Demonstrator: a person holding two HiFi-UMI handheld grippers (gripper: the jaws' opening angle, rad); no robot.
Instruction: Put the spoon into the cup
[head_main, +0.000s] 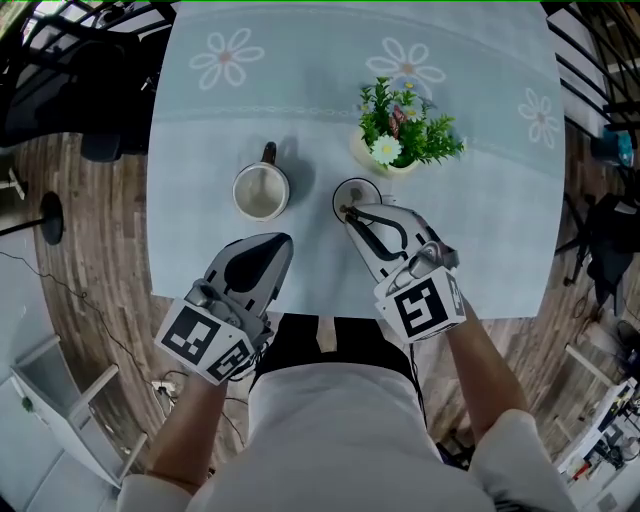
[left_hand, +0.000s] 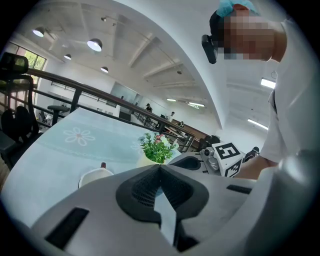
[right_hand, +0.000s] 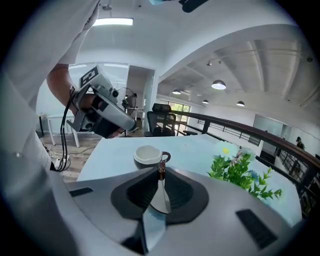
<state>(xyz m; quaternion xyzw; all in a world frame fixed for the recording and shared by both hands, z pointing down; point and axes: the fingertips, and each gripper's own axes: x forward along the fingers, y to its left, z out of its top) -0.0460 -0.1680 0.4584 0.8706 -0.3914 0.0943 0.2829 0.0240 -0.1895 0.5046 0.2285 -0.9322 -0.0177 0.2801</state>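
A white cup with a dark handle stands upright on the pale blue tablecloth; it also shows in the right gripper view and the left gripper view. My right gripper is shut on the spoon, whose silver part lies between the jaws while its brown end pokes past the tips. In the head view those tips hang over a dark-rimmed saucer, right of the cup. My left gripper is shut on nothing, just in front of the cup.
A small pot of green plants with white flowers stands behind the saucer, to the cup's right. The table's front edge lies under both grippers. Dark chairs sit at the far left on the wood floor.
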